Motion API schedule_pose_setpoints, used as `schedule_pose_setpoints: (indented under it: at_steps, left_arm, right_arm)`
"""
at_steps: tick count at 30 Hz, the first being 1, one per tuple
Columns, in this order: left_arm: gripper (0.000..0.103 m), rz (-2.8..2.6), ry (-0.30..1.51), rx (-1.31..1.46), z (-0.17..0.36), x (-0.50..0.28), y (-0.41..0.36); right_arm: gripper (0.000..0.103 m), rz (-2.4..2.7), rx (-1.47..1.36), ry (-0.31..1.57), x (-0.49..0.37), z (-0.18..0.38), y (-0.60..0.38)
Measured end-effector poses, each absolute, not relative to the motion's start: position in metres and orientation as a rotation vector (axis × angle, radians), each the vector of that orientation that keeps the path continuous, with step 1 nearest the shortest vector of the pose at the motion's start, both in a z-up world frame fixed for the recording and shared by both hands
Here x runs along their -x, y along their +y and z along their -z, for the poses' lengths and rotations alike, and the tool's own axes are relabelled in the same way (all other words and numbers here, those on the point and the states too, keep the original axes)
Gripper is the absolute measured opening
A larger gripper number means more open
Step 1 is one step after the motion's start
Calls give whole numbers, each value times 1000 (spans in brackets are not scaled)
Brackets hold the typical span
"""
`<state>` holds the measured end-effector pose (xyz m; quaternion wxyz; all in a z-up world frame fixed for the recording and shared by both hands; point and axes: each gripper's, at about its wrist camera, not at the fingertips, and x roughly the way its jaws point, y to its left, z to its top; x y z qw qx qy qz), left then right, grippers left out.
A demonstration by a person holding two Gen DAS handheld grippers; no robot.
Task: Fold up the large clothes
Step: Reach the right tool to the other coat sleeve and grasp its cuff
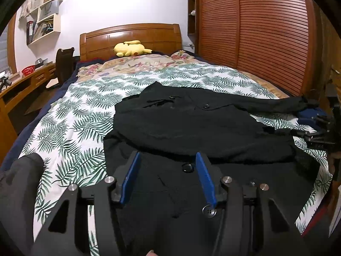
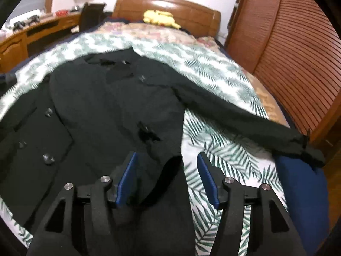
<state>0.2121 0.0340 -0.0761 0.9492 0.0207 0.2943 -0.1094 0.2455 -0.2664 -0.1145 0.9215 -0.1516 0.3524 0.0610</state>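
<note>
A large black buttoned coat point(image 1: 191, 125) lies spread on the bed, collar toward the headboard. One sleeve is folded across its body, and the other sleeve point(image 2: 245, 117) stretches right toward the wardrobe. My left gripper point(image 1: 168, 160) is open and empty, hovering over the coat's lower front near a button. My right gripper point(image 2: 166, 162) is open and empty above the coat's right edge point(image 2: 170, 164). It also shows at the far right of the left wrist view point(image 1: 319, 132). The right wrist view is blurred.
The bed has a palm-leaf sheet point(image 1: 70, 115), a wooden headboard point(image 1: 130, 36) and a yellow plush toy point(image 1: 130, 49). A slatted wooden wardrobe point(image 1: 266, 32) stands on the right and a desk point(image 1: 23, 81) on the left. Blue fabric point(image 2: 302, 192) lies at the bed's right edge.
</note>
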Motion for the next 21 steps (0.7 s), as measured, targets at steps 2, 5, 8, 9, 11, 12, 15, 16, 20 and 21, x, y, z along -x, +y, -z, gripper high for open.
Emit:
schedule_pose_setpoints:
  at_steps: [2,5,8,9,11,12,15,16,20,21]
  left_arm:
    - [53,227,600,-45,77,-214,30]
    - [53,237,608,-46,80,-217,23]
    - [53,245,612,-44,81,-220,17]
    - [53,250,613,-43,82,-221,15]
    - [53,257,613,-41,82,-223,11]
    - [53,262,612,-40,83,-224,8]
    - [53,269,615,-46,85,-228,0]
    - [53,273,616,-49,86,-229,-3]
    - [53,288,630,-61,90,-233,-13]
    - [53,292,631,-64,90,-233,-16]
  right_arm:
    - [59,-200,296,701,-244,109,-262]
    - [59,-270,288,725,-250,116,-251]
    - [59,-291,273,785,-262,134,-246]
    - [59,-291,267,809,-268,141,-246]
    - [59,-273,251,879,-281,161,-249]
    - [59,-269,246,899,-283,167,-251]
    - [59,-283,220,941,-288,184,-256]
    - [59,-288,215,942,-288,185,-256]
    - [59,-303,230,939,-284,175,-258]
    - [59,-307,233,932,-282,171,-261]
